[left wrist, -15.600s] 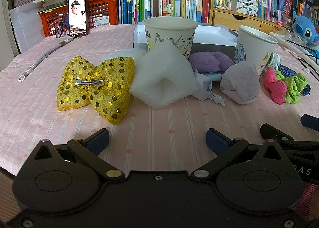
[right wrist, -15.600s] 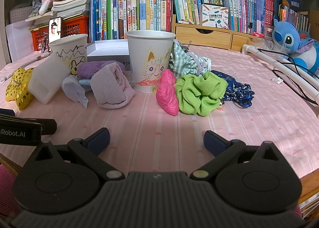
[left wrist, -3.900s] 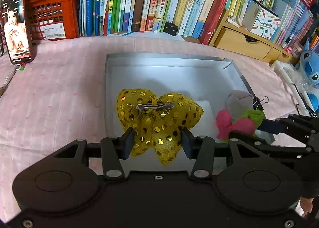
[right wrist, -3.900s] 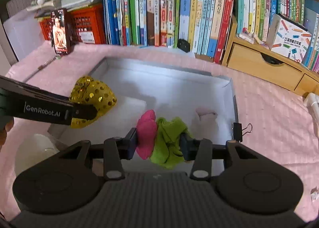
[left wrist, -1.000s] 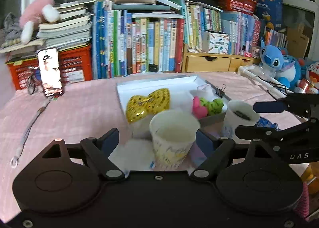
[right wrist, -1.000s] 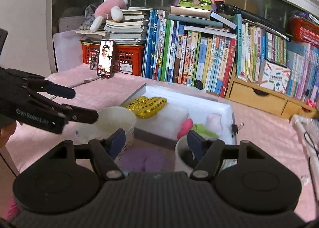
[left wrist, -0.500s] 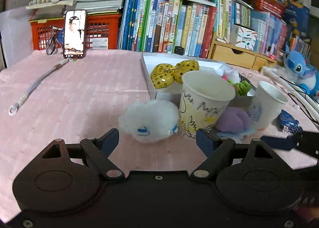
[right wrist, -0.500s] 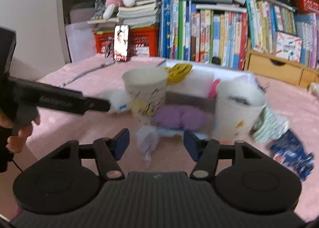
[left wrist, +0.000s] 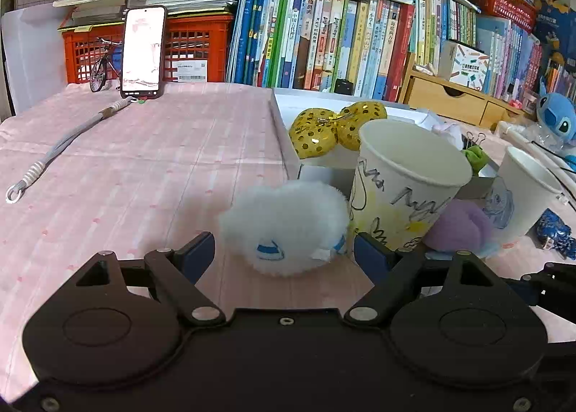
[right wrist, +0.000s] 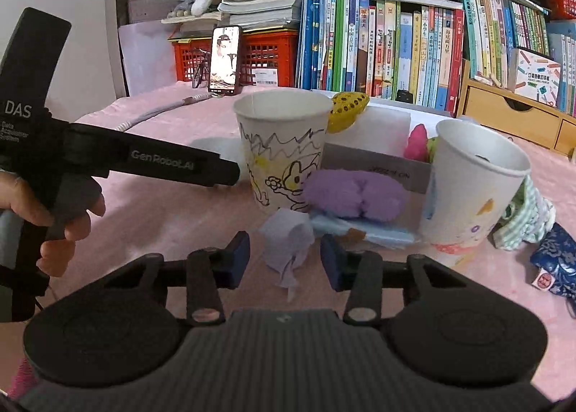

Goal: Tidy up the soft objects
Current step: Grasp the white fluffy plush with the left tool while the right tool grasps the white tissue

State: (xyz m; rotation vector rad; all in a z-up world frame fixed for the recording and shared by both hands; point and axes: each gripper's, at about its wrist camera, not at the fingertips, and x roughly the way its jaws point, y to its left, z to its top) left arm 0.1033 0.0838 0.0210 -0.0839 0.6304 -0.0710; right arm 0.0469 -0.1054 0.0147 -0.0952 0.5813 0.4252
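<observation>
Low centre of its view, the right gripper (right wrist: 284,260) is closing around a limp lilac cloth (right wrist: 288,244), pads not yet touching; pinch its bunched middle. The left gripper (left wrist: 284,253) stands spread around a white plush (left wrist: 284,226), light and squashy.

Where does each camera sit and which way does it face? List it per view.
Left wrist: on the left gripper, facing a white fluffy toy; open jaws show.
Right wrist: on the right gripper, facing a pale lilac cloth; closing jaws, a hand show.
Shared: doodled cup, purple plush.
</observation>
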